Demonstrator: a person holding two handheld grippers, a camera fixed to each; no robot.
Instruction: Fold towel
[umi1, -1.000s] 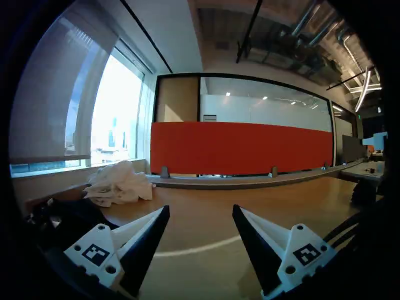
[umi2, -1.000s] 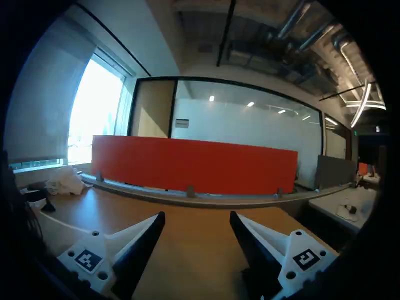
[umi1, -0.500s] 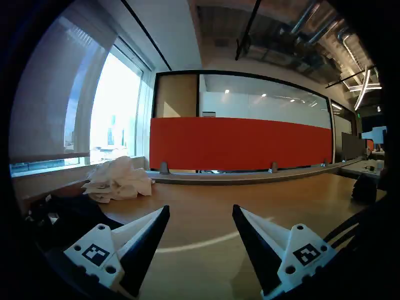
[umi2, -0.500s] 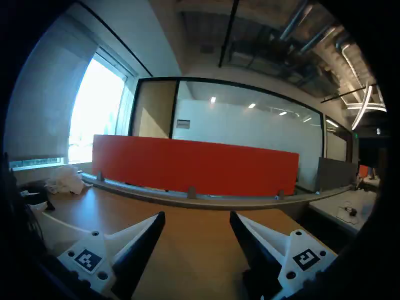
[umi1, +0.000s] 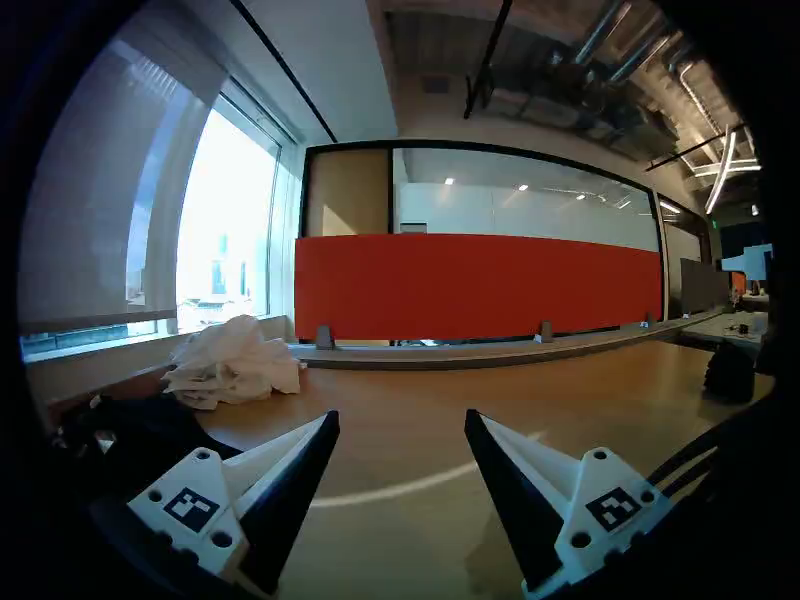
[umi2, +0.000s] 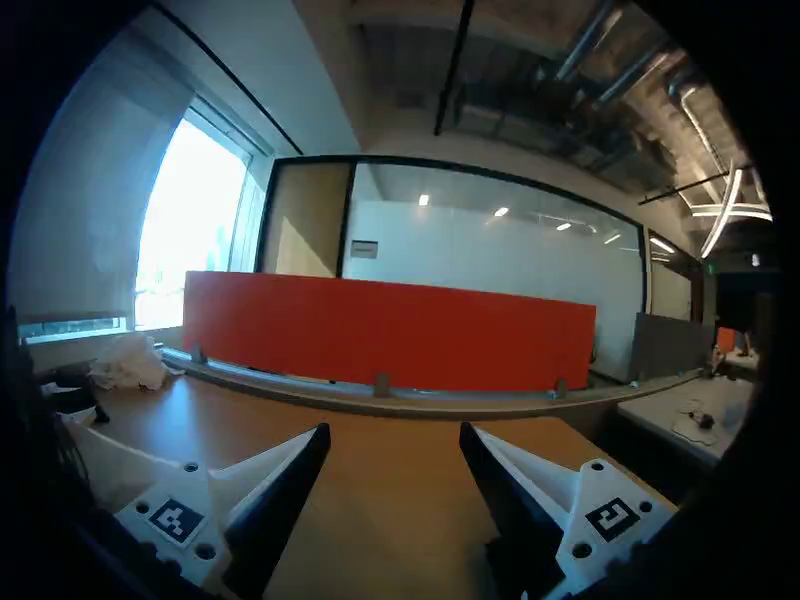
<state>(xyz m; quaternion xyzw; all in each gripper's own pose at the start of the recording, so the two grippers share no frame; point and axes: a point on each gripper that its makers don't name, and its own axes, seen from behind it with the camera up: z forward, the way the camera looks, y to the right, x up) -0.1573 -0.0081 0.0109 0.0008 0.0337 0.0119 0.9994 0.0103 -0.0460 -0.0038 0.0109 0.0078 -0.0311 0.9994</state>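
A broad wooden table (umi1: 420, 400), smooth and warm brown, spreads out under and ahead of both grippers. Far beyond the fingertips, a long flat orange-red partition (umi1: 480, 285) stands upright along the table's back edge on small grey feet. A tall bright window (umi1: 225, 250) rises to the left of it.

The left gripper (umi1: 401, 415) is released: its two white, wedge-shaped fingers with black inner faces stand well apart, with bare table between them. The right gripper (umi2: 394, 428) is likewise spread wide and grasps nothing.

The towel (umi1: 232, 362), white, soft and crumpled into a loose heap, lies on the table ahead and to the left of the left gripper, near the window sill and well apart from its fingertips. From the right gripper it sits far off to the left. A dark, lumpy object (umi1: 140, 435) lies just beside the left gripper's left finger.
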